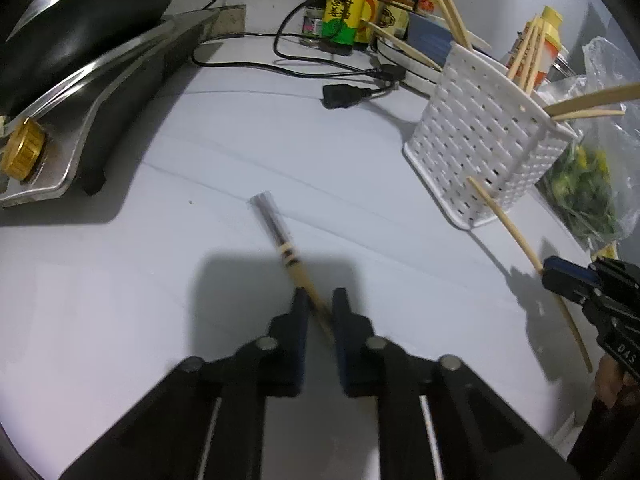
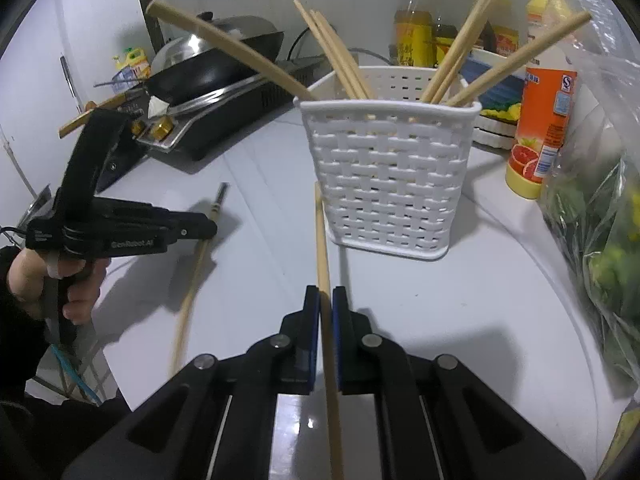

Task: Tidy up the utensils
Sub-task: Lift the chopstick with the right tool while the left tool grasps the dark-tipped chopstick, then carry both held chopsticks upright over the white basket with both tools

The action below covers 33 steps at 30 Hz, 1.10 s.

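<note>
A bamboo chopstick with a dark banded end (image 1: 276, 228) lies on the white counter, and my left gripper (image 1: 320, 300) is shut on its plain end. The right wrist view shows the same left gripper (image 2: 214, 226) low over that chopstick (image 2: 196, 276), held by a hand. My right gripper (image 2: 326, 296) is shut on a plain bamboo chopstick (image 2: 322, 240) whose far end points at the foot of the white woven basket (image 2: 388, 184). Several chopsticks (image 2: 344, 56) stand in that basket. In the left wrist view the right gripper (image 1: 550, 276) and its chopstick (image 1: 504, 216) are beside the basket (image 1: 480, 136).
A gas stove with a black wok (image 1: 80, 80) fills the left. Sauce bottles (image 1: 344, 4) and a black cable with a plug (image 1: 344, 96) lie at the back. A plastic bag of greens (image 1: 588, 188) and an orange bottle (image 2: 544, 120) stand right of the basket.
</note>
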Each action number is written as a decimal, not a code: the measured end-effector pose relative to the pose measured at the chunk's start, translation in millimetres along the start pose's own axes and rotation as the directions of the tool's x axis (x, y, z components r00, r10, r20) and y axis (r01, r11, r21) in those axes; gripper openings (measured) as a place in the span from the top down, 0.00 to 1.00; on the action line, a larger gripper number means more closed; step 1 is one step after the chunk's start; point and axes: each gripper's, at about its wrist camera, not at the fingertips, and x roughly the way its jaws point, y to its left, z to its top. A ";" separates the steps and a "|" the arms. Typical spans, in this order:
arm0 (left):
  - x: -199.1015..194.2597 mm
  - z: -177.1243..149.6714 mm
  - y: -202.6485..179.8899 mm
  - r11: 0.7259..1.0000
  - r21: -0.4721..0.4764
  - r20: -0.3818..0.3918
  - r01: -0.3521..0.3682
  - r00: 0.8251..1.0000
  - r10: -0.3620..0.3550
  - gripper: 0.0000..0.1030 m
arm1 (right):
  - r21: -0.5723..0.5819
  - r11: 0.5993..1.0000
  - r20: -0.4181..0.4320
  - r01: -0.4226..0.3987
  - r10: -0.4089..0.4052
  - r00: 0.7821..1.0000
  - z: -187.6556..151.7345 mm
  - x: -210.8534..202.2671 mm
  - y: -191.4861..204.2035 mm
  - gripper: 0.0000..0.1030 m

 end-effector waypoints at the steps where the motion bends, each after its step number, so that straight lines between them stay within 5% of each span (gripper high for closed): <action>1: 0.4 0.4 -0.8 1.000 -0.001 -0.001 0.002 1.000 -0.002 0.93 | 0.002 1.000 0.002 -0.003 0.003 1.000 -0.3 -1.6 -1.6 0.94; 13: -27.4 -3.9 -8.1 0.999 0.007 0.079 0.044 0.996 -0.045 0.95 | -0.009 1.000 -0.006 0.021 -0.021 1.000 0.4 -0.1 8.5 0.94; 33: -108.1 -3.3 -23.9 0.995 0.071 0.280 0.075 0.956 -0.092 0.95 | -0.051 0.998 0.063 0.022 -0.019 0.998 -0.8 -54.9 41.6 0.95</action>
